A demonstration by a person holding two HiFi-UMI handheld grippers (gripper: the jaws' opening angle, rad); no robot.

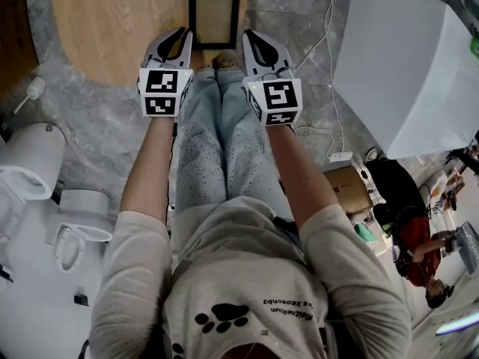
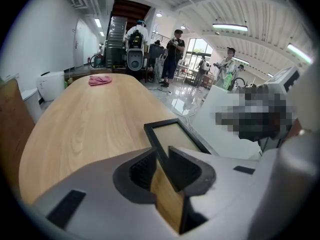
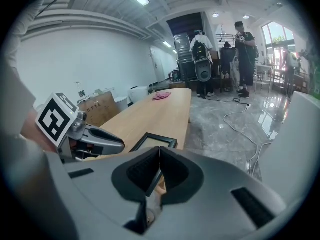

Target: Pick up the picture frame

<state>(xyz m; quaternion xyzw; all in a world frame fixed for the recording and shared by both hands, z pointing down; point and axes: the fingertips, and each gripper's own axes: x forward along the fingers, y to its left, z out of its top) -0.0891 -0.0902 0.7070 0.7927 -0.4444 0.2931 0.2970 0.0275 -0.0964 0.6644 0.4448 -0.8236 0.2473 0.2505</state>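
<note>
A black picture frame (image 1: 213, 19) with a pale insert lies flat on the wooden table (image 1: 120, 21), close to its near edge. My left gripper (image 1: 182, 34) hovers at the frame's near left corner and my right gripper (image 1: 249, 36) at its near right corner. In the left gripper view the jaws (image 2: 162, 151) stand a narrow slit apart, with the frame (image 2: 175, 136) just beyond the tips and the table's edge showing through the gap. In the right gripper view the tips (image 3: 159, 149) meet with nothing between them, and the frame (image 3: 152, 141) lies just ahead.
A large white panel (image 1: 404, 66) leans at the right, with cables (image 1: 329, 43) on the grey floor beside it. White fixtures (image 1: 30, 163) stand at the left. A pink cloth (image 2: 100, 80) lies far down the table. People (image 2: 175, 54) stand beyond its far end.
</note>
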